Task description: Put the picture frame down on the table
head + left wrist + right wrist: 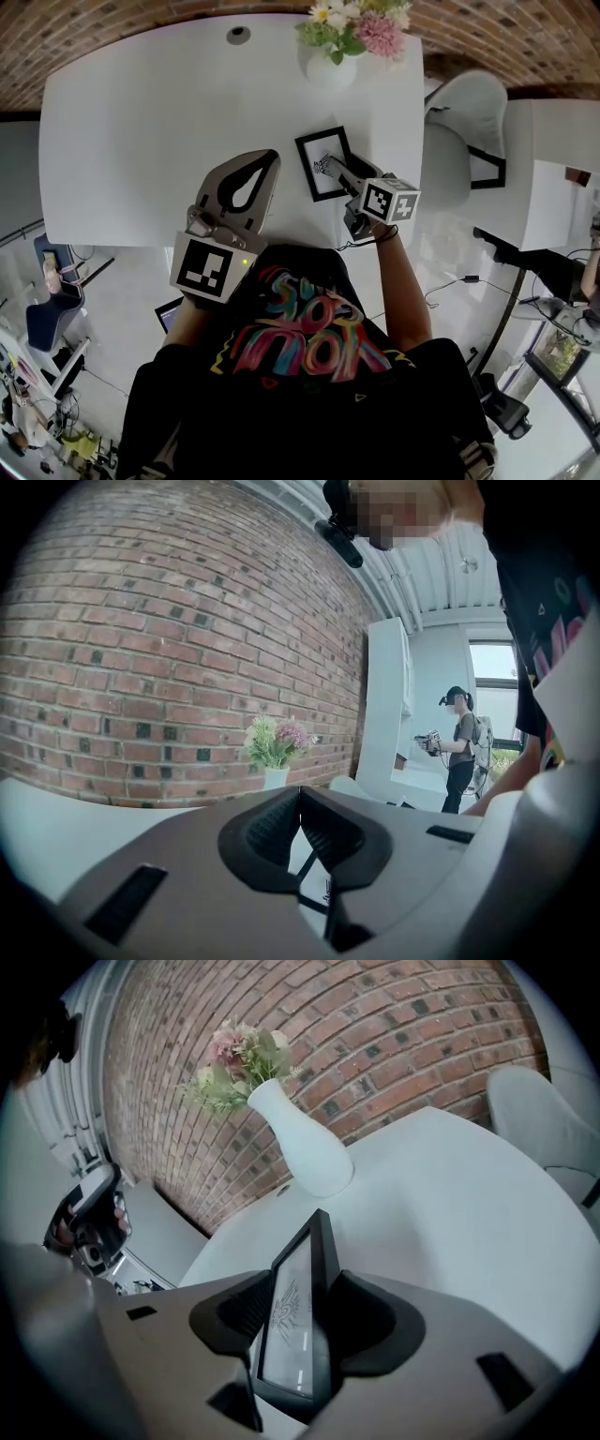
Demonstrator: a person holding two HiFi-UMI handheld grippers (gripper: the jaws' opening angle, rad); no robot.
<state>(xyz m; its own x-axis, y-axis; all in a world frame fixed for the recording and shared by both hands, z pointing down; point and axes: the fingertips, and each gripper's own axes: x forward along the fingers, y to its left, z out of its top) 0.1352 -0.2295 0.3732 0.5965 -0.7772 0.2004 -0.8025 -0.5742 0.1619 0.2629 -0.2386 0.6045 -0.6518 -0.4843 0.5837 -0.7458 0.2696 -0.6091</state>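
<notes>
A white tabletop (141, 122) stands by a brick wall (141, 649). At its far side is a white vase (330, 67) with pink and white flowers (361, 23) in it. The frame (321, 150) is black, with a white picture and a small dark drawing on it. It is on the tabletop near the front edge, a bit right of the middle. It is well apart from the vase, and its far end points to the vase. The right claw (333, 172) comes at it from the near side and points down at a slant. The near end of the frame sits between its two jaws. In the right gripper view the jaws stand spread apart, one on each side of the frame. There is a thin gap on the glass side, so they do not squeeze it. On the back side the jaw is just beside the frame, and I cannot tell if it touches. I also cannot tell if the frame lies all the way flat or if its near end is a little off the tabletop. The left claw (272, 156) is just left of the frame, over the front part of the tabletop, and does not touch it. Its jaws are pressed together at the tips, and nothing is between them. A white chair (464, 117) stands by the right end of the tabletop. Far back in the left gripper view another person (459, 747) stands in a bright room.
</notes>
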